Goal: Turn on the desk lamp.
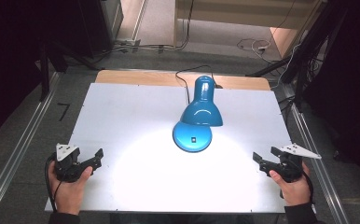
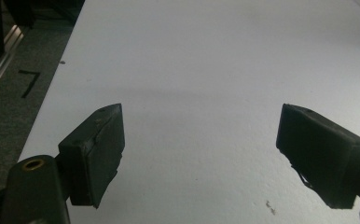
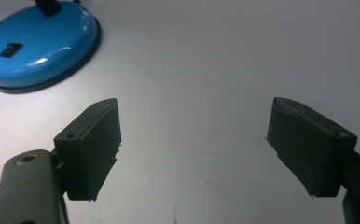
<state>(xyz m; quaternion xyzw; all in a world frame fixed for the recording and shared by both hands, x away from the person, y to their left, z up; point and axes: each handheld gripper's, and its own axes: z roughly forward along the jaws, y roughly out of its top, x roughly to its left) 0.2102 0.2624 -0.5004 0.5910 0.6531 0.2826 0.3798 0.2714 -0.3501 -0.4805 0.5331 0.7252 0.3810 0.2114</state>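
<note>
**Both grippers wide and empty**

We hold our left gripper (image 1: pixel 92 161) and right gripper (image 1: pixel 262 161) with fingers (image 2: pixel 99 154) spread wide, gripping nothing, above the white desk (image 1: pixel 122 116). One glossy blue metal desk lamp (image 1: pixel 197 116) stands lit mid-desk, well apart from both grippers, bare desk between.

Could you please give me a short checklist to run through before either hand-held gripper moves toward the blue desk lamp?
1. Left hand-held gripper open, nothing between its jaws: ok.
2. Right hand-held gripper open, nothing between its jaws: ok.
3. Blue desk lamp upright on its round base: ok.
4. Lamp lit, with a bright pool on the table: ok.
5. Switch on the base unobstructed and facing the person: ok.
6. Lamp cord plugged in: cannot tell.
</note>
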